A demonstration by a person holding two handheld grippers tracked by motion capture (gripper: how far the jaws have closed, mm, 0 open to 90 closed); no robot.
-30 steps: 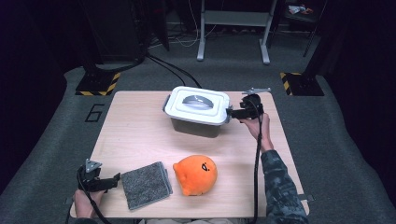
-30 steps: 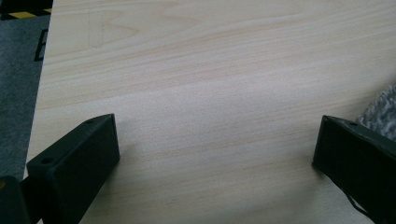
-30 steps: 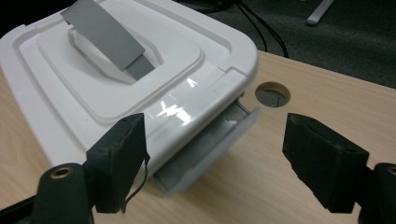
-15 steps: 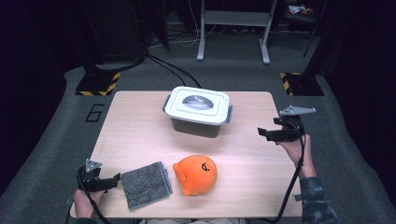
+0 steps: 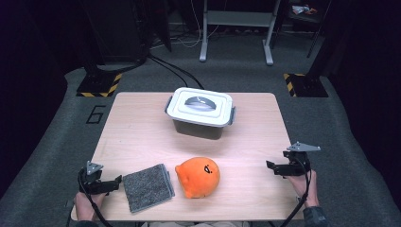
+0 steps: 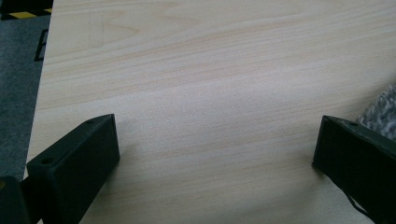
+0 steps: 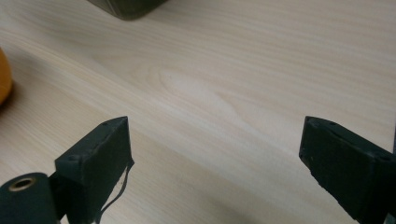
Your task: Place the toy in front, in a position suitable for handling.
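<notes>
Across the high view, the right gripper [image 5: 272,166] is sitting at the table's [image 5: 142,137] right edge with jaws spread and empty, having just been opening, well apart from the lidded grey container [image 5: 201,112] at the far middle. The left gripper [image 5: 118,179] is resting just beside the grey cloth [image 5: 148,187], near the orange plush toy [image 5: 198,176]. Through the left gripper view, wide jaws are framing bare wood, the cloth [image 6: 380,112] touching the right jaw. Through the right gripper view, parted jaws are facing bare table [image 7: 224,93]. Judging by this, the hands are resting between steps; the next move calls for reaching out to a chosen thing.
</notes>
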